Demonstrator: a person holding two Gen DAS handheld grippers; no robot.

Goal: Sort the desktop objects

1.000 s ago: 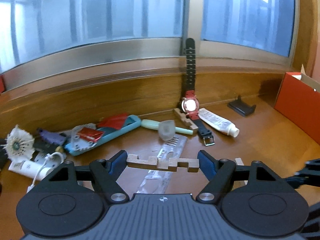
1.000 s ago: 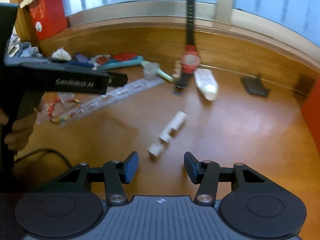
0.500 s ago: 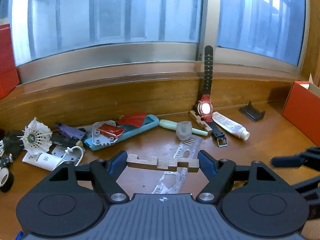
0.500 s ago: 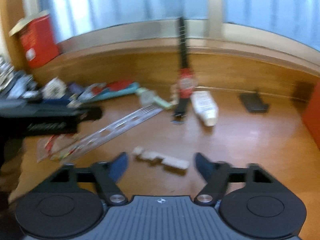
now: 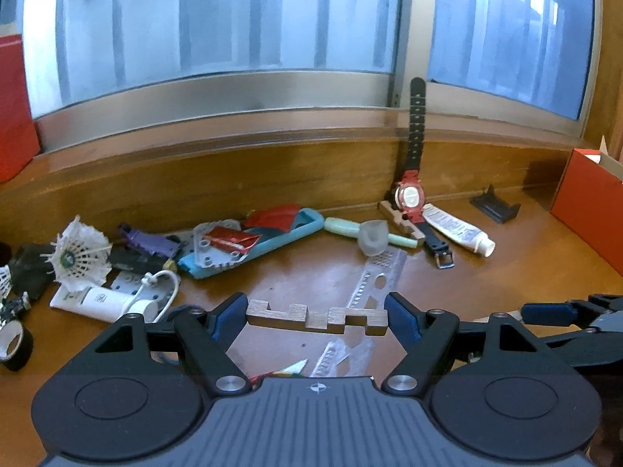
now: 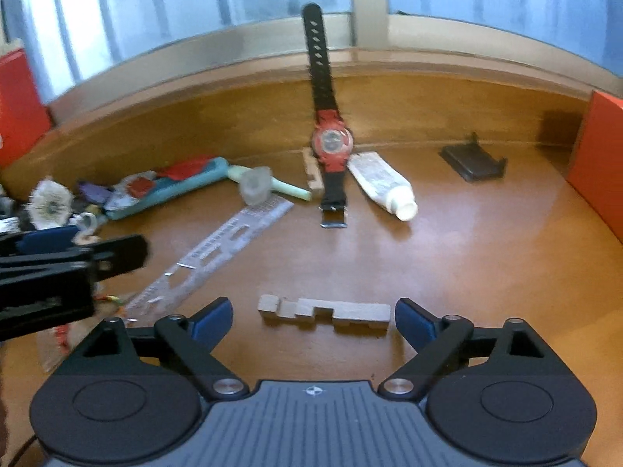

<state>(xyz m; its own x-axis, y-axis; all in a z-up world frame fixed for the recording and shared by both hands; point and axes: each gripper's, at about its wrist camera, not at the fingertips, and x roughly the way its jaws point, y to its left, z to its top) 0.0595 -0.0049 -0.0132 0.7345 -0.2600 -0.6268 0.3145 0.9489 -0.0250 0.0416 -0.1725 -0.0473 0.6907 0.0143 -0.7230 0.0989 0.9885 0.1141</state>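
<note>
Left gripper (image 5: 317,313): clamped, as a second ago, end to end on a notched pale wooden puzzle bar (image 5: 317,317), held level above the brown wooden desk (image 5: 506,272).

Right gripper (image 6: 313,317): jaws opening, wider than a second ago; a second notched pale wooden bar (image 6: 325,311), earlier lying ahead at an angle, lies crosswise between the fingers, untouched, on the desk.

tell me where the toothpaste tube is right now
In the right wrist view, the toothpaste tube lies on the desk just right of the red watch, near the back wall.
</note>
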